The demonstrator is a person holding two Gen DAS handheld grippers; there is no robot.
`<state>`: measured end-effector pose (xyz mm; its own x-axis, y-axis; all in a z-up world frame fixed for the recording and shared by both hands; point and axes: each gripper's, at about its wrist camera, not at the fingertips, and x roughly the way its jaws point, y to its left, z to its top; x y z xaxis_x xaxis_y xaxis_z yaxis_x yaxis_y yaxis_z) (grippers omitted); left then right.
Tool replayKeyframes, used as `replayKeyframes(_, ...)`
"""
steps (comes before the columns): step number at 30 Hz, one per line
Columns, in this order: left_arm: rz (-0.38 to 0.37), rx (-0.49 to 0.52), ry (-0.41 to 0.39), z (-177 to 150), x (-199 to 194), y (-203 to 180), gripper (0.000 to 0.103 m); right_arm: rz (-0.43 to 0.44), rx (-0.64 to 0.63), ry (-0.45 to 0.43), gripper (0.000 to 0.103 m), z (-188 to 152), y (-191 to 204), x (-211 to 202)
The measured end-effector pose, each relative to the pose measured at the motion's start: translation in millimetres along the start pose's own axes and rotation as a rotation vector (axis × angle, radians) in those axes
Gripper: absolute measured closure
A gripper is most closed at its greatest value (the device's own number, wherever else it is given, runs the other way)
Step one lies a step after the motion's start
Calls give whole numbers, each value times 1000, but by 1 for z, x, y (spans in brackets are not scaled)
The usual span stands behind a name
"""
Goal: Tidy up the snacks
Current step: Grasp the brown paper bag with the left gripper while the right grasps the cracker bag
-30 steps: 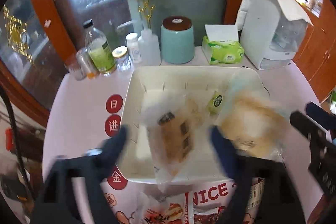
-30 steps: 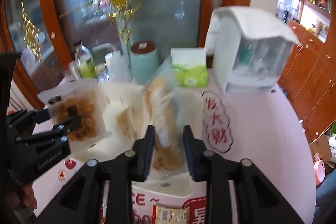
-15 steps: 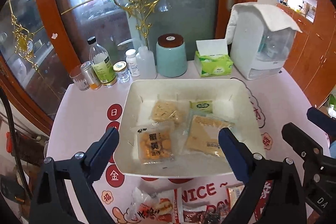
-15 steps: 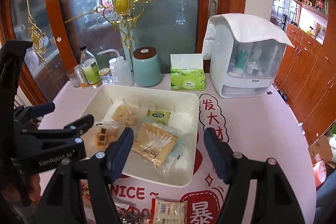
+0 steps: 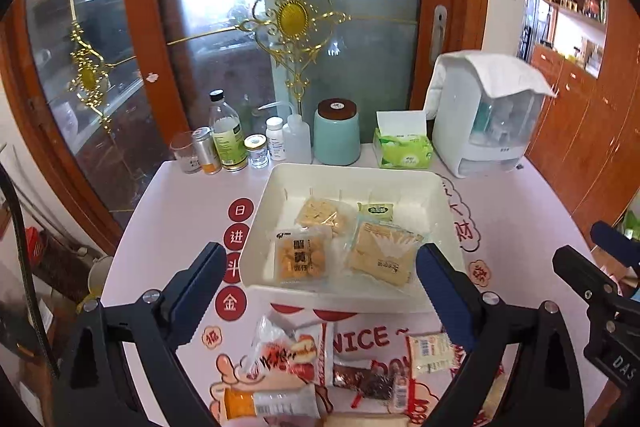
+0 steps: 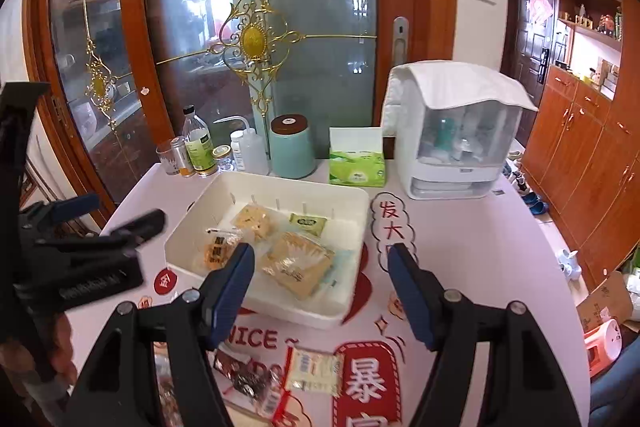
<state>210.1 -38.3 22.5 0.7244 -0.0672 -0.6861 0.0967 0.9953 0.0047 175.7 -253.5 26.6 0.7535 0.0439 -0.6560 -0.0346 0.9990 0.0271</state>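
A white tray [image 5: 448, 195] [image 6: 352, 199] holds several snack packets: an orange egg-yolk pastry packet [image 5: 303, 259] [image 6: 216, 253], a large beige cracker packet [image 5: 384, 257] [image 6: 296, 265], a pale biscuit [image 5: 322, 213] and a small green packet [image 5: 376, 211] [image 6: 307, 223]. My left gripper [image 5: 320, 287] is open and empty, above the tray's near edge. My right gripper [image 6: 322, 281] is open and empty, also back from the tray. Loose snacks lie on the table in front: a red packet [image 5: 288, 351], a dark packet [image 5: 362, 381] [image 6: 248, 379], a cream packet [image 5: 430, 351] [image 6: 314, 369] and an orange-ended packet [image 5: 268, 401].
Bottles and jars [image 5: 228, 147], a teal canister [image 5: 337, 133] [image 6: 292, 147], a green tissue box [image 5: 402, 147] [image 6: 356, 167] and a white cabinet-like appliance [image 5: 486, 115] [image 6: 456, 131] line the table's far edge before a glass door. The table's right edge drops to the floor [image 6: 560, 227].
Both grippers let go of their packets, which now lie in the tray. Both grippers opened wide and drew back toward me and upward.
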Motion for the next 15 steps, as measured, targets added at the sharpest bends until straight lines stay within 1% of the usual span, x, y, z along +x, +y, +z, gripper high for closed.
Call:
replayKeyframes(3,3,0,-35,-14,-22,-3,8,-4,-9,-4,33,-9,-10,-17)
replayKeyframes(7,9,40,-88,-36,-49,-13,8,-21,-48,8,33,-27,-21,-35)
replayKeyframes(9,10,55,-93,-48,-58,-17,8,-29,-67,14,33,-39,-26,-41)
replayKeyframes(11,-14,60,-68,-60,-62,-18,8,-30,-71,30,33,-51,-33,-47)
replayKeyframes(14,-93,86,26,-79,-61,-23,8,-19,-63,58,33,-68,-41,-52)
replayKeyframes(15,-110,92,43,-85,-60,-25,8,-15,-60,64,33,-73,-43,-54)
